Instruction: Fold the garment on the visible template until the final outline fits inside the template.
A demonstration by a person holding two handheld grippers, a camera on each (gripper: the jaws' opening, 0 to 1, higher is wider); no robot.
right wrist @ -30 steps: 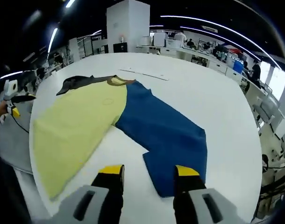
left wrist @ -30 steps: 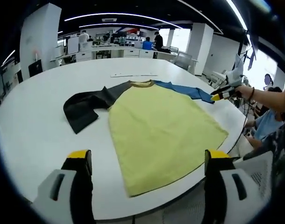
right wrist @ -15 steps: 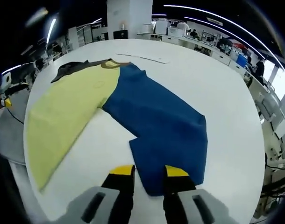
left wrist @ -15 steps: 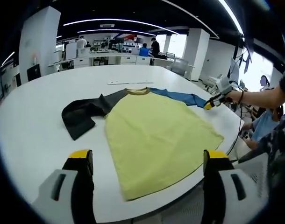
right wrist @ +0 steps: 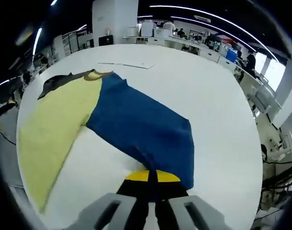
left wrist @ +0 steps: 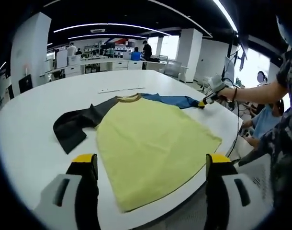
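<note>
Shirt (left wrist: 151, 139) lies flat on the white tabletop (left wrist: 31, 124), yellow body spread toward the near edge, collar (left wrist: 128, 98) on the far side. Black sleeve (left wrist: 74, 125) runs out from the collar toward the tabletop's left part in the left gripper view, bent partway w/ its cuff end pointing back toward the near edge. Blue sleeve (left wrist: 172, 100) stretches from the collar toward the tabletop's right edge. Left claw (left wrist: 151, 165) hangs released above the near edge of the tabletop, its two yellow-tipped jaws wide apart, nothing between them, not touching the shirt. Right claw (right wrist: 149, 176) is clenched on the blue sleeve's (right wrist: 143, 127) cuff end, yellow tips pressed together w/ blue cloth meeting them. In the left gripper view that same right claw (left wrist: 203, 101) shows at the sleeve's far end near the tabletop's right edge, held by a person's hand (left wrist: 225, 92). In the right gripper view the yellow body (right wrist: 52, 129) sits left of the blue sleeve, the black sleeve (right wrist: 57, 81) beyond it by the collar. A thin white strip (left wrist: 121, 89) lies on the tabletop beyond the collar, apart from the shirt. Can't tell any template outline on the tabletop. Desks and people (left wrist: 135, 53) stand in the background past the tabletop.
</note>
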